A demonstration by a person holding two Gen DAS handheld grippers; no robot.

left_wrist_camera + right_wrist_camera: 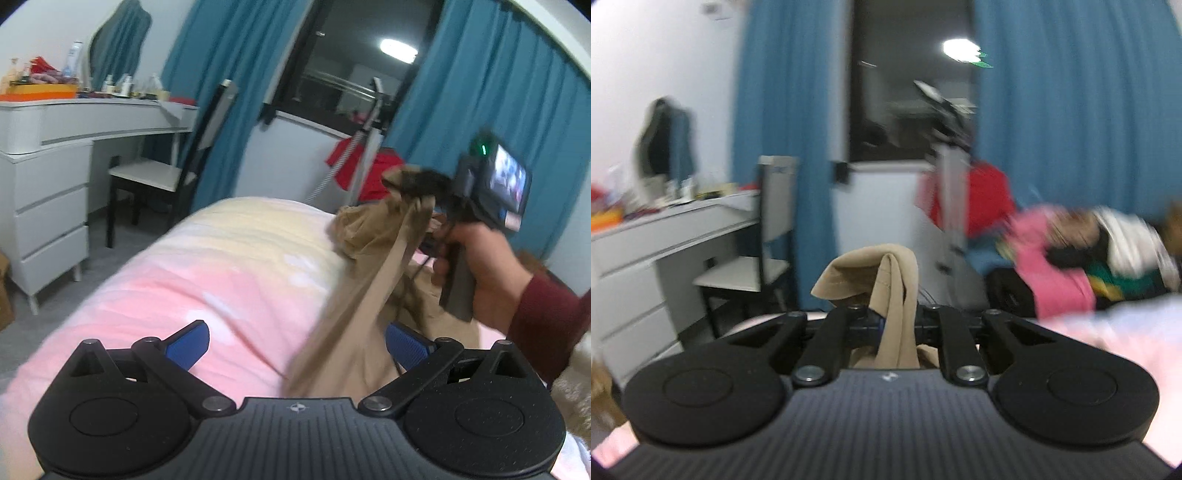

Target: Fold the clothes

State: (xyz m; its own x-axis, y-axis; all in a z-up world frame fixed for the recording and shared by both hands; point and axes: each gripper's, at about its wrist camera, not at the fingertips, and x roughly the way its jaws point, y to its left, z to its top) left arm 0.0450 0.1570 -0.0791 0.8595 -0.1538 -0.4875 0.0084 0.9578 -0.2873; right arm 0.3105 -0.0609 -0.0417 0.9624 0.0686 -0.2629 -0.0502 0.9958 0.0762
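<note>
The right claw [897, 325] is clamped on a bunched edge of the tan garment [886, 280], its fingers drawn together with the cloth pinched between them and a fold of it standing up just ahead of the tips; from the left wrist view the same right claw [424, 192] is raised over the bed [229, 258], gripped by a hand [476, 266] in a dark red sleeve, and the garment [369, 266] hangs from it in a stretched strip that runs down and back toward the left claw [295, 343]. The left claw stands wide, its blue pads [188, 349] well apart; the cloth passes between them nearer the right-hand pad, but blur hides whether it touches that pad, and nothing is being pinched. Below and behind the right claw more of the garment lies crumpled on the bed. So the garment is lifted and loose, not flat and not in any neat fold, and folding it is, by my reckoning, mostly still to do: it wants spreading out or a second grip before a fold can be laid. To the right of the right claw, further along the bed, a jumbled pile of clothes [1089, 258] in pink, white and green lies unfolded, which suggests more work waits; no folded stack shows in either view
</note>
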